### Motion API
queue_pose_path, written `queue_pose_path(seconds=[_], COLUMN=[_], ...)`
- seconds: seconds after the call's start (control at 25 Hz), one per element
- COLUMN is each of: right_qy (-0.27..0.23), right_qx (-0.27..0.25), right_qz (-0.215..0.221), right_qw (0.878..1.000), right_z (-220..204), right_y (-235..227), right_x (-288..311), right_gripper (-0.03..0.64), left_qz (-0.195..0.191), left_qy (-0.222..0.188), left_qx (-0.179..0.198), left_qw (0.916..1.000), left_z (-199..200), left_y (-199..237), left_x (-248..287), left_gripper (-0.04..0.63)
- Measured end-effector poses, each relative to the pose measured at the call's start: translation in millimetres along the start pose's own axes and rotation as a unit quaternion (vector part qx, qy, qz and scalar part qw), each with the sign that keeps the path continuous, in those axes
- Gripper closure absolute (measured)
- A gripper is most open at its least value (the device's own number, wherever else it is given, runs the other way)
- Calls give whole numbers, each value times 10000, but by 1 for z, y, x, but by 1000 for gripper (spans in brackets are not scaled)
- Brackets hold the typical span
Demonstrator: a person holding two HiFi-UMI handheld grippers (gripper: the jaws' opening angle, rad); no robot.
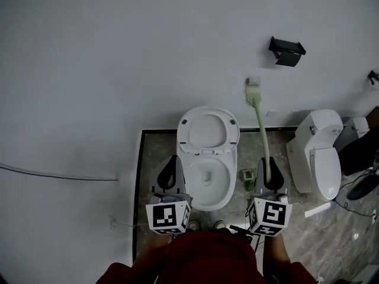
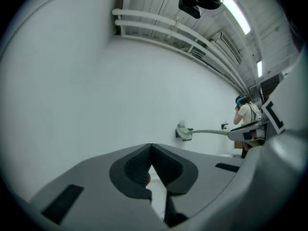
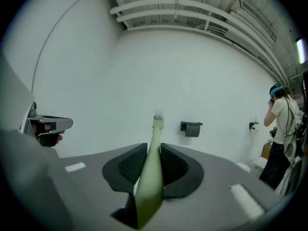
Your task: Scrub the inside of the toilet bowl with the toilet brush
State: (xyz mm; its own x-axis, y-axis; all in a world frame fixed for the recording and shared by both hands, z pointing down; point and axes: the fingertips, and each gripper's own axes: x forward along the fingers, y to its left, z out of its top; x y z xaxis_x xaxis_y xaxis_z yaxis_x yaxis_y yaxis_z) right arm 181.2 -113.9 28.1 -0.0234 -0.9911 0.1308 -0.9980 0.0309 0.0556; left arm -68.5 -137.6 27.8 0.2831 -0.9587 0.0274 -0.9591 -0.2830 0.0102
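A white toilet stands below me with its lid raised against the wall and its bowl open. My right gripper, to the right of the bowl, is shut on the handle of a pale green toilet brush. The brush points up along the wall, well above the bowl. In the right gripper view the handle runs between the jaws out to the brush head. My left gripper hovers at the bowl's left rim. Its jaws meet at the tips with nothing in them.
A small green brush holder sits on the floor right of the toilet. A second toilet stands further right. A black paper holder is on the white wall. A person stands at the far right.
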Motion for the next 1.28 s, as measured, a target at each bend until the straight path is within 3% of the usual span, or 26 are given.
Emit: queue_pose_path(seconds=[0.2, 0.32, 0.56, 1.28], right_qy=[-895, -1144, -1253, -1175], right_qx=[-160, -247, -300, -538], right_qz=[-101, -128, -160, -103], right_qw=[9958, 9930, 9915, 9916], right_z=[69, 92, 100, 94], right_y=[-13, -14, -13, 1], right_x=[1, -1, -8, -14], right_gripper=[520, 520, 520, 520], left_qz=[-150, -312, -325, -230], left_qy=[-562, -827, -1009, -918], left_qx=[284, 340, 493, 448], left_qw=[9979, 9955, 9931, 9945], left_z=[59, 82, 98, 90], left_y=[-10, -21, -28, -20], left_x=[13, 13, 3, -7], left_gripper=[591, 591, 591, 591])
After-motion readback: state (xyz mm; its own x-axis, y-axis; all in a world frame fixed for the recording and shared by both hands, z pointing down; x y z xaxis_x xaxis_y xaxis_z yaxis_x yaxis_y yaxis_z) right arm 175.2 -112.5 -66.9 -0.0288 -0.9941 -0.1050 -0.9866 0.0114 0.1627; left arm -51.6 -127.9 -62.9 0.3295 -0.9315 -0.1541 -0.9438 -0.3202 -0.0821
